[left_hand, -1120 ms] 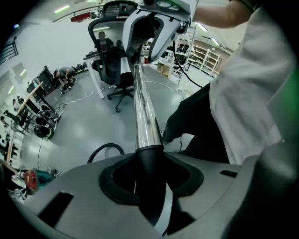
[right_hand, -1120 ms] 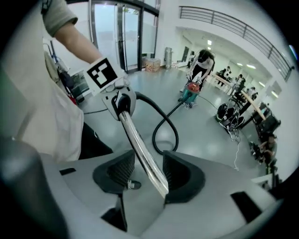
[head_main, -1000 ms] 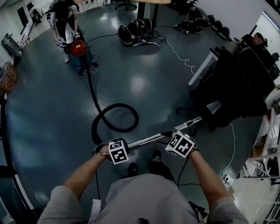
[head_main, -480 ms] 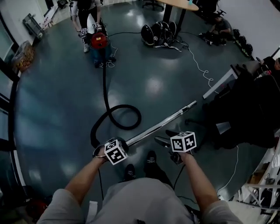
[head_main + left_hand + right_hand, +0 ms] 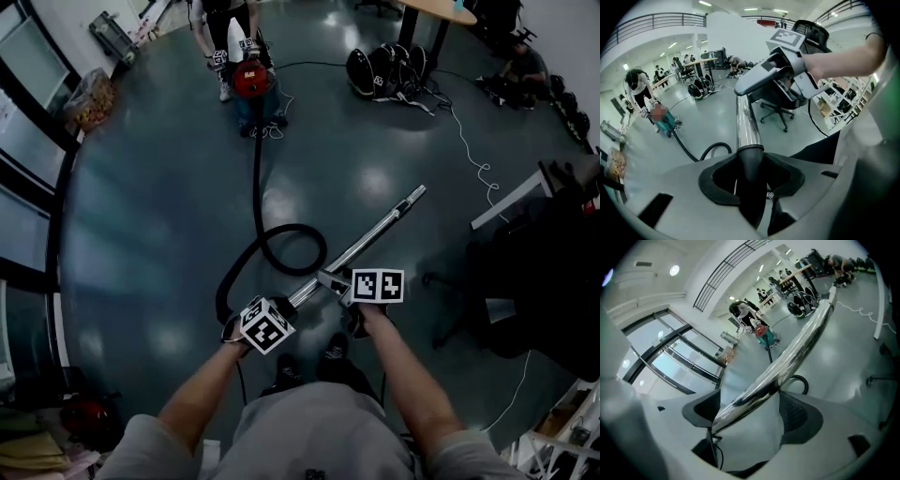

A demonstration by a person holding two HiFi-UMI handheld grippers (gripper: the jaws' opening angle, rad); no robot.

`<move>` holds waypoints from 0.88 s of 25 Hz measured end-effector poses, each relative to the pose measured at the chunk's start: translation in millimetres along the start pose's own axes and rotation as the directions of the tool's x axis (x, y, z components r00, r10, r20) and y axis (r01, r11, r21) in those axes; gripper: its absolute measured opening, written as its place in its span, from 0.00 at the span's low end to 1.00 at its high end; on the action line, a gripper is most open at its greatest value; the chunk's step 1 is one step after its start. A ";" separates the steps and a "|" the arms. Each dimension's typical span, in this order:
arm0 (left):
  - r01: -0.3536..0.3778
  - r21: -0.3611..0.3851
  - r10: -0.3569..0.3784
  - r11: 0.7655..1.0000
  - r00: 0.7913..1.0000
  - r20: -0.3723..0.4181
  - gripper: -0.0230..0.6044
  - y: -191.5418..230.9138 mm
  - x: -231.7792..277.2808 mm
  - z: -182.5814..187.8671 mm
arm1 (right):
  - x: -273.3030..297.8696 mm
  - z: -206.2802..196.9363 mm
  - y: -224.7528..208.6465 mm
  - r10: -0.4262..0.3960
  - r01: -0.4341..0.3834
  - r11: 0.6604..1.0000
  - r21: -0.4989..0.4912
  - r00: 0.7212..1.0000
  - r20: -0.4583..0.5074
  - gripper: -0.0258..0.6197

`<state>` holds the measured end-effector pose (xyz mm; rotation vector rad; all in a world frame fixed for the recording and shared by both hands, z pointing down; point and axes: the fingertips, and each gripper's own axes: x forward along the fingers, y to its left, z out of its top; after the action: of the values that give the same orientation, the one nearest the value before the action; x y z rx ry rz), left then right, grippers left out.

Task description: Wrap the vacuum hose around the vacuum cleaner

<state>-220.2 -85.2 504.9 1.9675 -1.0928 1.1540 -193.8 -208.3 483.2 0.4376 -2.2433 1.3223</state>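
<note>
Since a second ago the right gripper (image 5: 330,280) has let go of the chrome wand (image 5: 370,234), jaws opening with the tube loose between them, while the left gripper (image 5: 281,311) is clamped on the wand's black handle end. Black vacuum hose (image 5: 257,178) makes one loose loop on the floor, then runs to the red-topped vacuum cleaner (image 5: 249,82), well off at a standing person's (image 5: 225,11) feet; where hose meets handle is hidden under the left gripper. Dark office chair (image 5: 525,272) sits off right, clear of the wand.
</note>
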 end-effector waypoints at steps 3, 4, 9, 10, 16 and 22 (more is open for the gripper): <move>-0.023 -0.044 0.024 0.999 1.000 0.014 0.27 -4.1 2.4 19.9 | 4.2 18.4 -10.7 -0.009 0.008 1.000 0.024 1.000 0.021 0.62; -0.032 -0.058 0.033 0.998 0.999 0.020 0.27 -3.8 3.2 25.8 | 4.9 25.2 -13.3 -0.004 0.003 1.000 0.029 0.999 0.036 0.62; -0.034 -0.098 0.040 0.995 0.997 0.061 0.27 -6.5 -3.0 40.5 | 27.5 41.4 -6.6 0.063 -0.065 0.996 0.064 0.998 0.031 0.62; -0.036 -0.097 0.043 0.995 0.997 0.066 0.27 -8.0 -3.9 42.1 | 33.0 43.1 -5.1 0.062 -0.064 0.995 0.075 0.998 0.026 0.62; -0.037 -0.131 0.048 0.991 0.995 0.082 0.27 4.8 1.7 42.6 | 49.5 62.1 -11.8 0.022 -0.038 0.987 0.156 0.995 0.102 0.41; 0.054 -0.127 -0.038 0.990 0.991 0.125 0.27 35.7 9.3 39.8 | 66.9 88.2 -6.2 -0.054 0.024 0.985 0.173 0.983 0.174 0.31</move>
<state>-232.9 -137.6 498.9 1.9722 -1.1485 0.9238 -268.2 -290.3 489.6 0.6826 -2.2582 1.5141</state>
